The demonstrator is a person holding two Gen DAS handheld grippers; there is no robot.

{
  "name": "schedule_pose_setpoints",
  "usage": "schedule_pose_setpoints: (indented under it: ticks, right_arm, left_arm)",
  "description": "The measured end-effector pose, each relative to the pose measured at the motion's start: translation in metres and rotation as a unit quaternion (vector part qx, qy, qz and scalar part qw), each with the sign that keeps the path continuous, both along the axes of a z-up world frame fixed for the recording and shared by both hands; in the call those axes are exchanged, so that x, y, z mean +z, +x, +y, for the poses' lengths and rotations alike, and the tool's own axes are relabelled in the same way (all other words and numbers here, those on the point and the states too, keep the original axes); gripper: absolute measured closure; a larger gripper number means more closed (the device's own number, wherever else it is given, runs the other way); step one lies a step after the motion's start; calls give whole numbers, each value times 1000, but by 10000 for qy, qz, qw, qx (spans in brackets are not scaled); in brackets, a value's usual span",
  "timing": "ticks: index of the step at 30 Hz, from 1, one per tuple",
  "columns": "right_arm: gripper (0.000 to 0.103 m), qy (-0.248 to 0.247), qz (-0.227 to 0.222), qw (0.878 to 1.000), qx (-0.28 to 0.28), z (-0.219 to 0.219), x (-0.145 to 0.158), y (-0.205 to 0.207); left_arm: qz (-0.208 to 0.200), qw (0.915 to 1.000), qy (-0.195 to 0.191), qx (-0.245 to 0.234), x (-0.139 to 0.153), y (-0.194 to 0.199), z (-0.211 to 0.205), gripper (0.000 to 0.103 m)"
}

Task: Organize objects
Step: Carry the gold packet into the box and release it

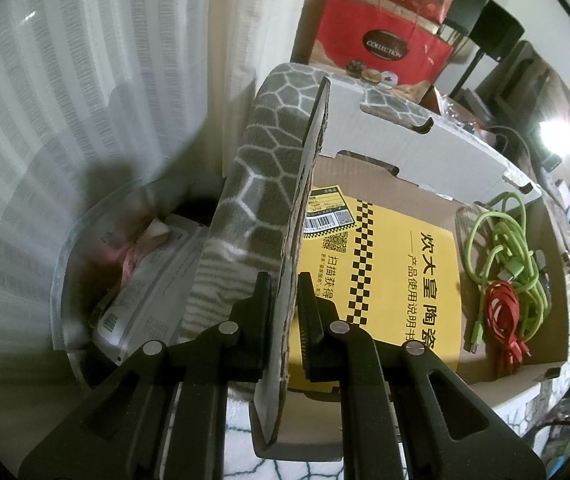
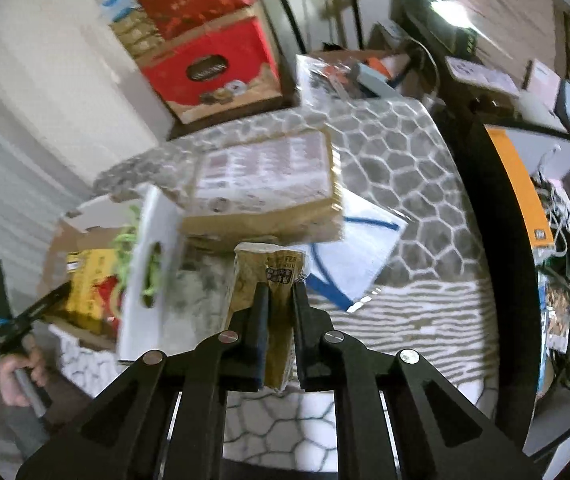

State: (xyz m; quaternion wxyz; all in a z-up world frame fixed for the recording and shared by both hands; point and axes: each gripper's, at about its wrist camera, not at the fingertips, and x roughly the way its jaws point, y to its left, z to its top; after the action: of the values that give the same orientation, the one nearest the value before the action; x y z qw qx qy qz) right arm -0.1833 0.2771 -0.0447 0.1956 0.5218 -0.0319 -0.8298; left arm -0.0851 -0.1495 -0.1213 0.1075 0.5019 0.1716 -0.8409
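Observation:
My left gripper (image 1: 285, 292) is shut on the upright side flap (image 1: 305, 184) of an open cardboard box (image 1: 405, 148). Inside the box lie a yellow manual (image 1: 397, 272), a green cable (image 1: 501, 240) and a red cable (image 1: 505, 312). My right gripper (image 2: 281, 300) is shut on a brown paper packet (image 2: 265, 276) and holds it above the grey honeycomb-patterned blanket (image 2: 405, 168). The box also shows in the right wrist view (image 2: 149, 248) at the left, with the left gripper handle (image 2: 17, 320) beside it.
A brown cardboard parcel (image 2: 269, 184) lies on a white envelope with blue lines (image 2: 361, 256) ahead of the right gripper. A clear bin with papers (image 1: 145, 280) stands left of the box. Red gift boxes (image 1: 381, 44) are stacked behind. Cluttered shelves (image 2: 557, 240) stand at the right.

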Motion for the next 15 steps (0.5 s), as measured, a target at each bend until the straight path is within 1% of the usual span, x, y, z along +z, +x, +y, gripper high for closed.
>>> schedule_pose_setpoints:
  ticks: [2, 5, 8, 11, 15]
  right_arm:
    - [93, -79, 75, 9999, 133, -10, 11, 2]
    - [93, -267, 134, 9985, 455, -37, 25, 5]
    - [93, -256, 198, 9967, 739, -69, 31, 6]
    - [93, -275, 184, 9948, 965, -98, 31, 5]
    - [93, -313, -12, 9931, 1131, -125, 18, -3]
  left_arm:
    - [-2, 10000, 2, 2, 0, 0, 0, 91]
    - [-7, 10000, -8, 9, 0, 0, 0, 91]
    - [-10, 10000, -14, 8, 0, 0, 0, 91]
    - [-9, 10000, -3, 10, 0, 0, 0, 91]
    - [-5, 10000, -6, 10, 0, 0, 0, 91]
